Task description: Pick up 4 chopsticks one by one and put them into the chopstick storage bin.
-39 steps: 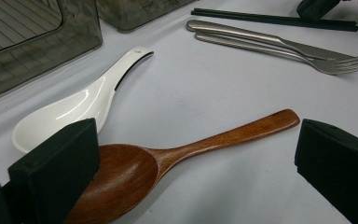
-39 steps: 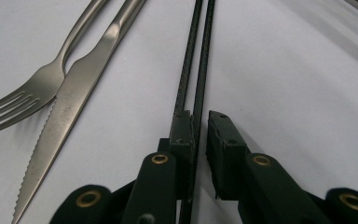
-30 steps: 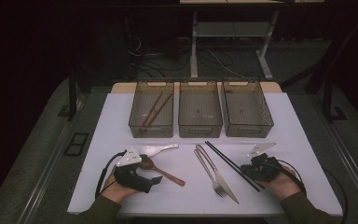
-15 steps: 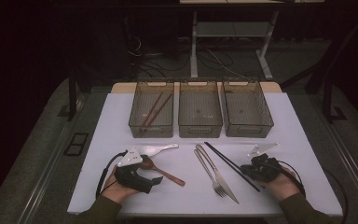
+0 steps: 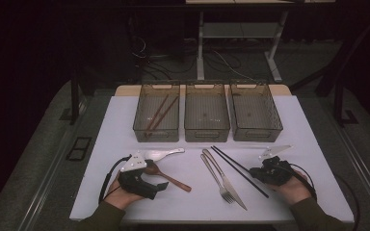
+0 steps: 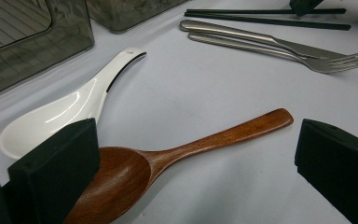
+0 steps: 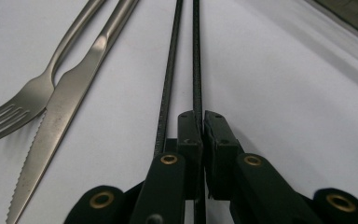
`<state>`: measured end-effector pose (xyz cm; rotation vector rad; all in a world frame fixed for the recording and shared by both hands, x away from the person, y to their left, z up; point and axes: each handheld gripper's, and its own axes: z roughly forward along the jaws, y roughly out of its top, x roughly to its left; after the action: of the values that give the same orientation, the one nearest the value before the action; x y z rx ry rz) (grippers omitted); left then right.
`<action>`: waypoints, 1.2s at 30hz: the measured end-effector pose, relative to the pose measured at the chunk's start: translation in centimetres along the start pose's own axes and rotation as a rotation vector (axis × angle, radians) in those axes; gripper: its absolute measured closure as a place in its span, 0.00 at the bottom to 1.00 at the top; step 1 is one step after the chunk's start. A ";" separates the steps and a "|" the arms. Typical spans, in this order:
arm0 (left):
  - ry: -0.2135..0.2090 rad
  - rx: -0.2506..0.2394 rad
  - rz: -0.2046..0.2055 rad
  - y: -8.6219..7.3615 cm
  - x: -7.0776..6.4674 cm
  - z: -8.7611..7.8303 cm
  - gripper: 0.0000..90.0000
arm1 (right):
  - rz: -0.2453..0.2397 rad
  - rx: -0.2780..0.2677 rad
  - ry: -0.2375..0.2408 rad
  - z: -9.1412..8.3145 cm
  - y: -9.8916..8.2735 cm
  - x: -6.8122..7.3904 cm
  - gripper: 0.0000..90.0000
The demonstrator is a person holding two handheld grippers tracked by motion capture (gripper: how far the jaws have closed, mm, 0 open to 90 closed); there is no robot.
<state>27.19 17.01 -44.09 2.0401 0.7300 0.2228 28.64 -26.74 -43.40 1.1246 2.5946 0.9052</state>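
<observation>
Two black chopsticks [image 7: 170, 79] lie near the worktop's [image 5: 298, 130] front right; right gripper [image 7: 202, 122] fingers clamped on one only. Left gripper [image 6: 193, 154] fingers apart over the wooden spoon [image 6: 168, 158]. Best regrip to catch both sticks, then lift level.

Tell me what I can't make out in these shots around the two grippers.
- Right gripper view: right gripper shut on one black chopstick; its near end is hidden between the pads.
- Left gripper view: brown wooden spoon bowl partly hidden behind the open left gripper's left pad.
- High view: fork tines too small to count.
</observation>
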 end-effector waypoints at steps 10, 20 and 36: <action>0.038 0.009 0.002 0.1 -0.2 0.1 0.00 | 0.004 -0.063 0.006 -1.5 0.0 -0.9 0.95; 0.032 0.015 0.005 -0.1 -0.1 0.1 0.00 | 0.005 -0.115 0.021 -3.2 0.2 -1.5 0.95; 0.019 0.012 -0.001 -0.1 -0.1 0.2 0.00 | -0.004 -0.194 0.077 -4.8 1.2 -1.7 0.95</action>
<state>27.15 16.87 -44.30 2.0512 0.7457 0.2377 28.73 -29.50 -38.93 1.0514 2.5004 1.1924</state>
